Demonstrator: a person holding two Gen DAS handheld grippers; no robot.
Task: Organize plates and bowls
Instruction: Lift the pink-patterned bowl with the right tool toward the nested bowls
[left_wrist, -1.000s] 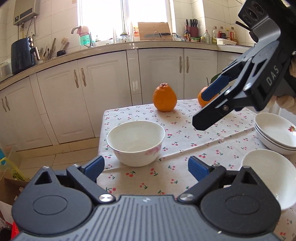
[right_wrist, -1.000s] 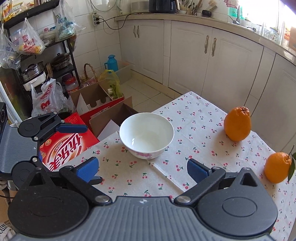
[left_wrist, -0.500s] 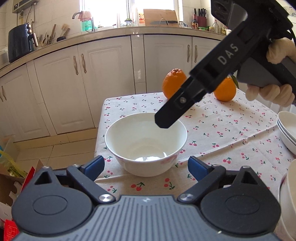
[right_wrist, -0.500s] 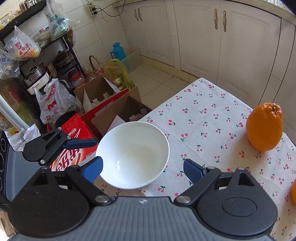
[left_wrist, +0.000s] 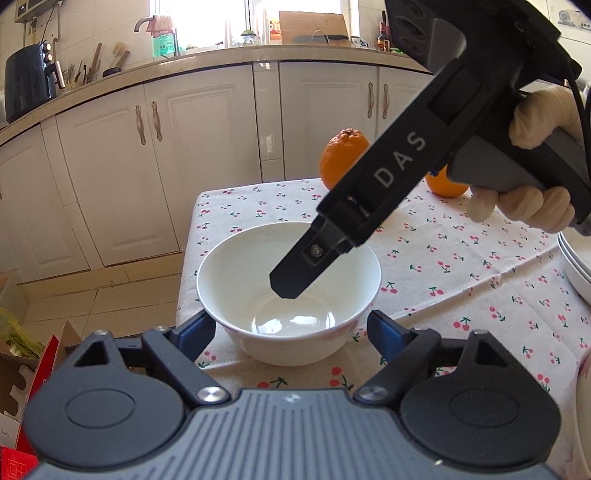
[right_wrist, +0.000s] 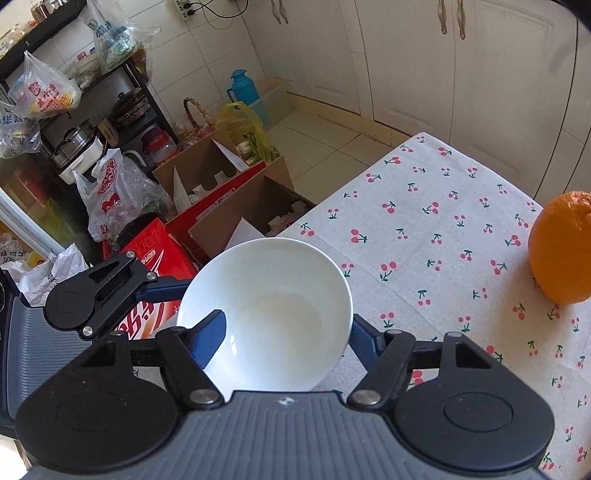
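Both grippers are working on one white bowl sitting near the table's 9 o'clock edge. The left gripper, jaws just narrowed, is bracketing the bowl's outer wall; contact cannot be told. The right gripper, also just closing, is straddling the rim, one pad inside. Its body is reading "DAS". Oranges are lying at 12 o'clock.

Left tongs: pitched down, jaws just closing, pads against opposite sides of the bowl.

Right tongs: steeper, reaching in from the right in a gloved hand. Jaws just closing, one finger inside the bowl, the other outside its rim. Contact unclear.
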